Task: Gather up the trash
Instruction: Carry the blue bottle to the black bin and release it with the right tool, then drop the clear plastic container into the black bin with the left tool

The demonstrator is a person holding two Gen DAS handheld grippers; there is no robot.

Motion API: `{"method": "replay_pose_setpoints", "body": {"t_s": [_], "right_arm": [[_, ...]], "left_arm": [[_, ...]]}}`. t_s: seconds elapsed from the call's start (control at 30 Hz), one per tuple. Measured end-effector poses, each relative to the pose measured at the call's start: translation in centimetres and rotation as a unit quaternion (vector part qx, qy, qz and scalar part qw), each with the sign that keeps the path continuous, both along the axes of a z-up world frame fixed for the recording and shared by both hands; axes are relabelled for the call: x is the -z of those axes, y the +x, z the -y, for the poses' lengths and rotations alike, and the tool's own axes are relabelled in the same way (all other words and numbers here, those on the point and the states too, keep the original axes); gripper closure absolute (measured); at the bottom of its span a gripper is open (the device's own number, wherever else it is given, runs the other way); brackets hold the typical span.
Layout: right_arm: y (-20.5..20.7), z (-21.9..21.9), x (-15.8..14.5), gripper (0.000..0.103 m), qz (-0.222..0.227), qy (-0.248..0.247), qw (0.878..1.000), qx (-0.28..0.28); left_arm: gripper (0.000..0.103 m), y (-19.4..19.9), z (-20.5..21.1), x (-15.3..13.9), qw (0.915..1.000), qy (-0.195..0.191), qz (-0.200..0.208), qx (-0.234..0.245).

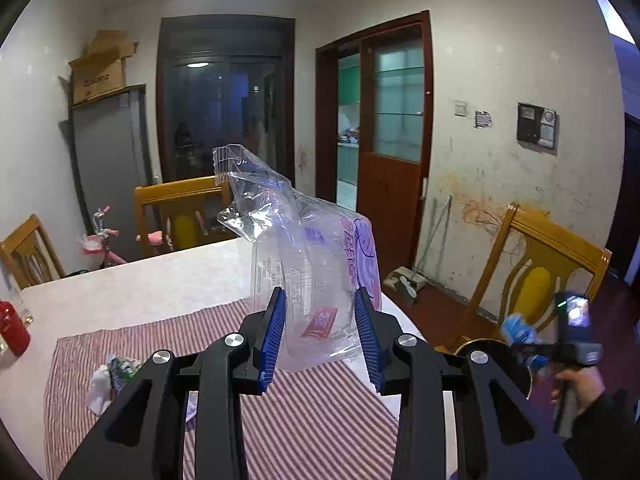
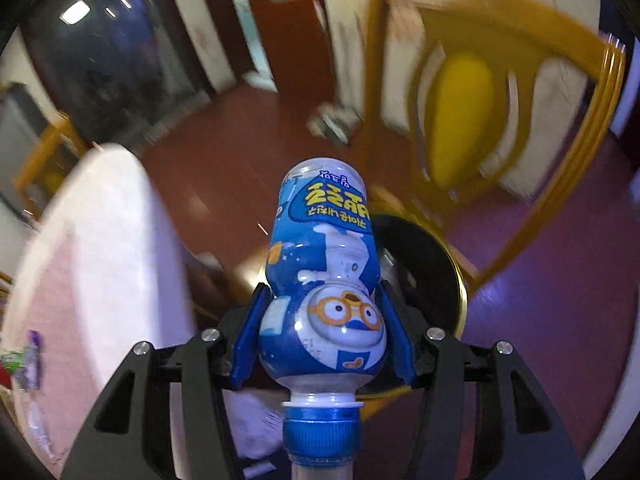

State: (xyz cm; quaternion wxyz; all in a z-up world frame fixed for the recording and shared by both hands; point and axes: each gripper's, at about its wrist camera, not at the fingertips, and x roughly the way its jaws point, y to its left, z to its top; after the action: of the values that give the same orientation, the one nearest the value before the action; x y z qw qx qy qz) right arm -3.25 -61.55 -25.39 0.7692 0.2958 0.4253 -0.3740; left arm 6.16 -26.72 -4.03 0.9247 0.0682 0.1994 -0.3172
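Right wrist: blue bottle (image 2: 322, 280) between gripper pads (image 2: 248, 336)

A white worktop (image 1: 160, 276) carried a red-striped cloth (image 1: 312, 420), with a red bottle (image 1: 12, 330) at its left edge. Wooden chairs (image 1: 536, 264) stood around it, one against a scribbled wall (image 1: 492, 184). A grey fridge (image 1: 108, 160) bore a cardboard box (image 1: 100, 68). Beside it stood a pink bicycle (image 1: 104, 240). A dark glass door (image 1: 224, 108) and a half-open brown door (image 1: 394, 120) lined the back. An intercom (image 1: 536, 124) hung on the wall.
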Motion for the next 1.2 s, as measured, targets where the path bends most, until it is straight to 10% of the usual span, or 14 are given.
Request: {"method": "replay_pose_setpoints", "body": {"t_s": [0.2,0.5,0.73,0.97,1.07,1.13,1.2], "right_arm": [[-2.0,3.2,5.9,0.016,-0.018,0.048,0.997,0.056],[-9.0,1.5,-2.1,0.016,0.084,-0.049,0.990,0.102],[-14.4,1.3,-7.0,0.015,0.118,-0.122,0.972,0.164],[-17.1,2.5,-6.1,0.015,0.131,-0.105,0.968,0.188],[-17.5,2.3,-5.7,0.015,0.133,-0.093,0.969,0.189],[-17.7,2.1,-5.5,0.015,0.135,-0.091,0.968,0.190],[-17.8,2.0,-5.7,0.015,0.138,-0.089,0.967,0.193]], "left_arm": [[0.069,-0.5,2.4,1.0,0.9994,0.014,-0.010,0.030],[0.068,-2.3,11.1,4.1,0.9886,0.028,-0.038,0.143],[0.068,-3.8,24.2,11.6,0.9584,0.056,-0.120,0.253],[0.068,-5.6,35.9,22.5,0.9255,0.168,-0.192,0.280],[0.054,-5.4,37.8,25.1,0.9124,0.197,-0.221,0.283],[0.013,-4.9,38.0,25.2,0.9159,0.190,-0.226,0.272],[0.006,-4.6,37.6,24.4,0.9232,0.179,-0.215,0.263]]}}
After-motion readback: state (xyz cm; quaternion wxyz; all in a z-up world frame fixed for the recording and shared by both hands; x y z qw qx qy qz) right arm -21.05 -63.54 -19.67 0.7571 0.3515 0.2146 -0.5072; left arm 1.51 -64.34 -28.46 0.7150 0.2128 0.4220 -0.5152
